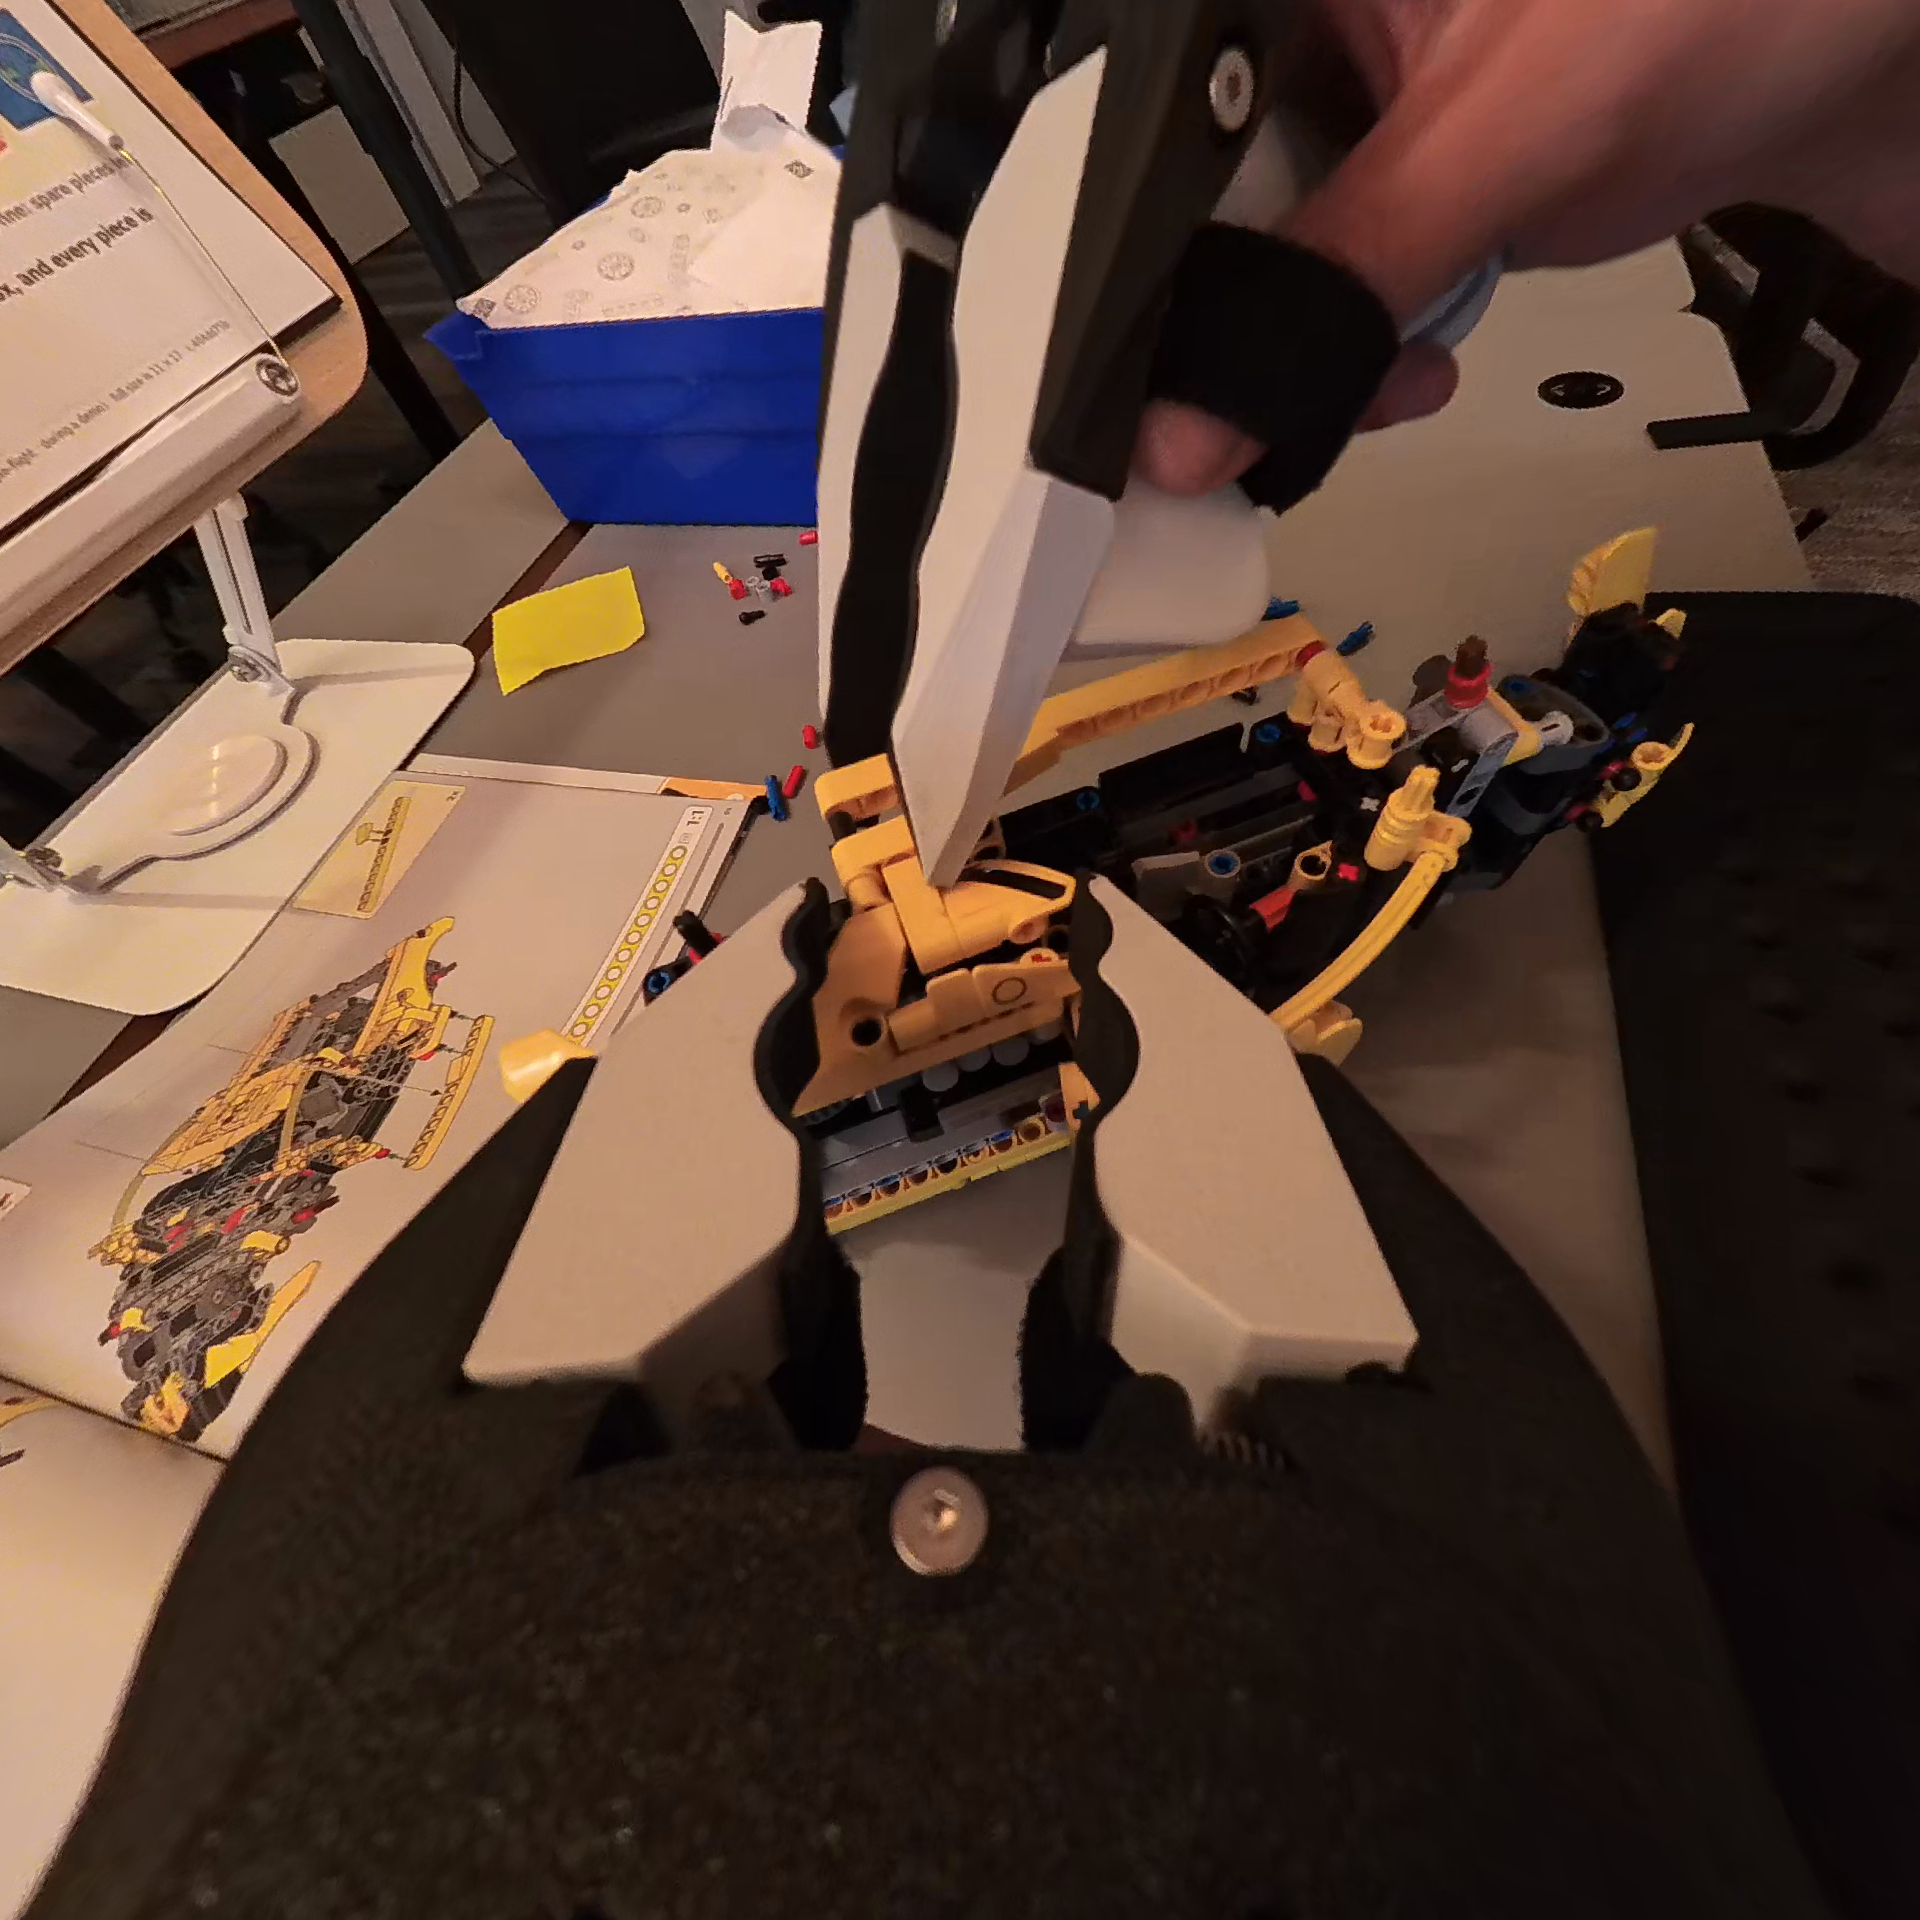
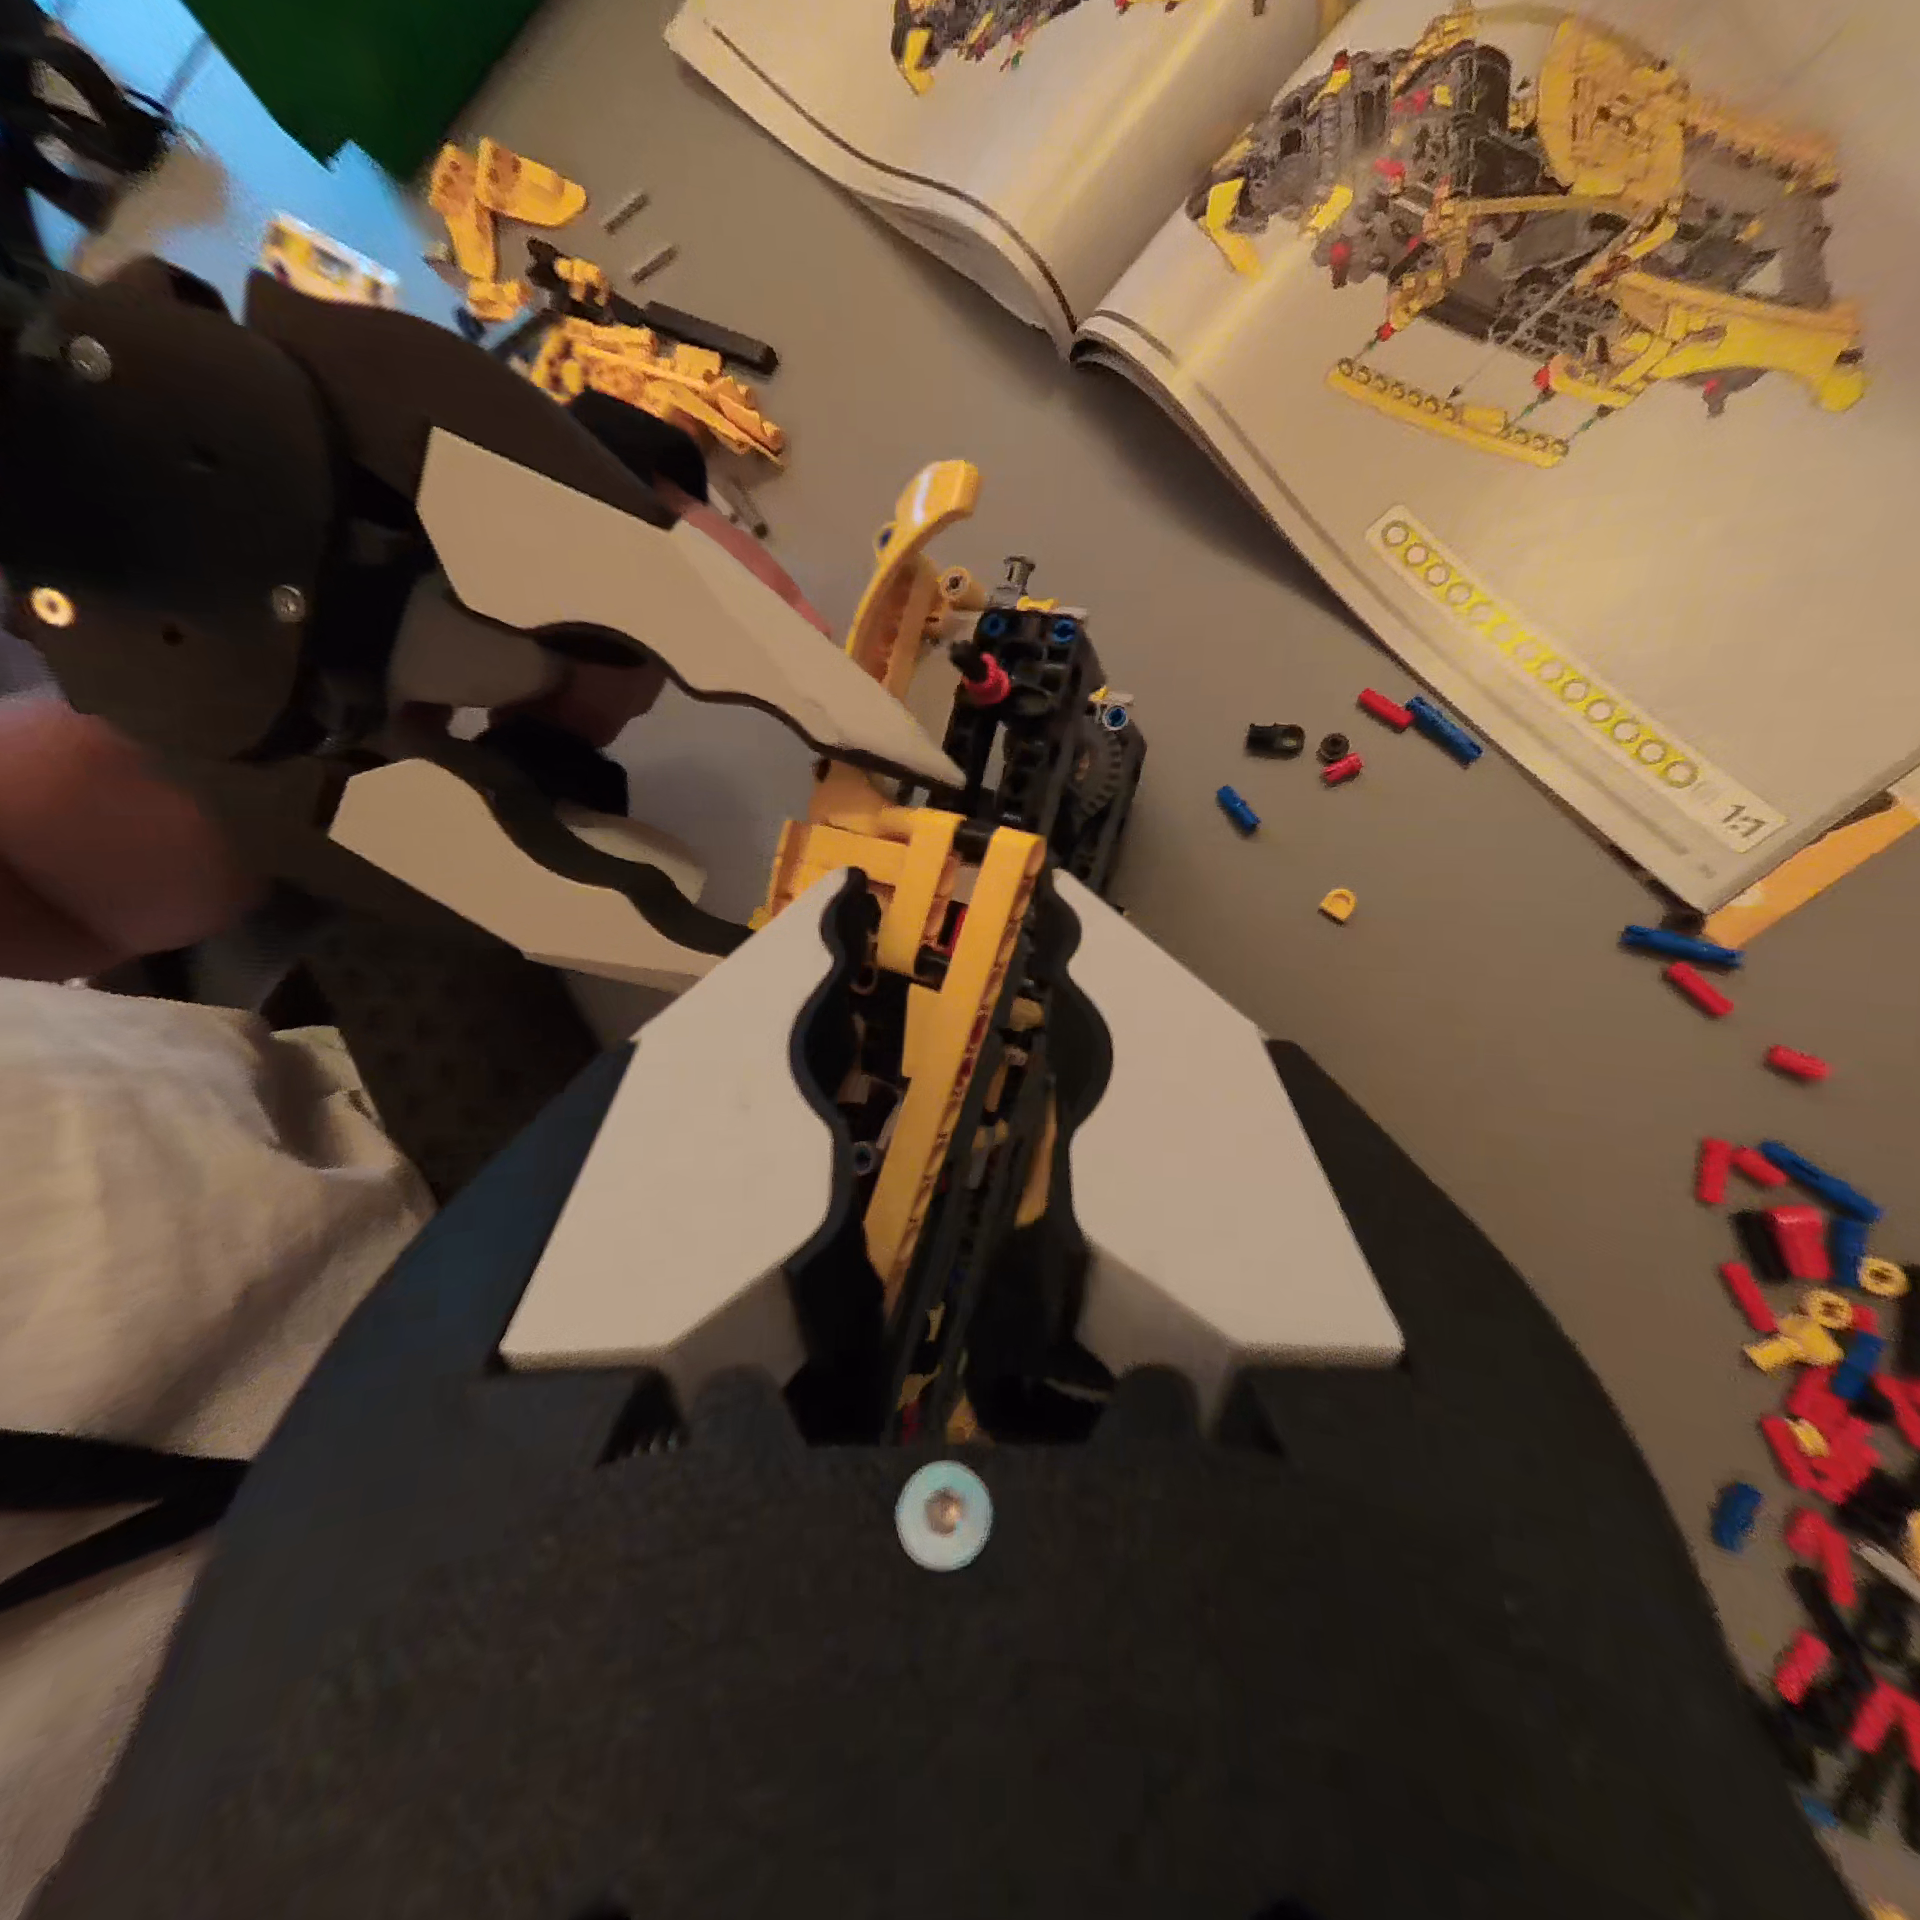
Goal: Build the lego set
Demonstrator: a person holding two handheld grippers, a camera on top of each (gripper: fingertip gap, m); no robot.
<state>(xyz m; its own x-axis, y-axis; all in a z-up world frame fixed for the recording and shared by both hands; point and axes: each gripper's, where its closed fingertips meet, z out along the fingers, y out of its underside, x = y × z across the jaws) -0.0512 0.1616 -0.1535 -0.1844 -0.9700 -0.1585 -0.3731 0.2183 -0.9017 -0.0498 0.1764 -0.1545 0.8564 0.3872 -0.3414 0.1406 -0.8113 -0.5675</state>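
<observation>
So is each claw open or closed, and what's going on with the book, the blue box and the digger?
Left claw: shut on the lego model.
Right claw: shut on the lego model.
Lego model: half built, held by both claws.
Instruction book: open, flat on the table.
Blue box: open on top, paper sticking out.
Loose pieces: scattered on the table.

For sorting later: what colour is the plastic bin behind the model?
Blue bin, seen best in the left wrist view.

A grey table (image 1: 644, 727) was dimly lit; dark chair legs (image 1: 353, 156) were seen behind it.
</observation>
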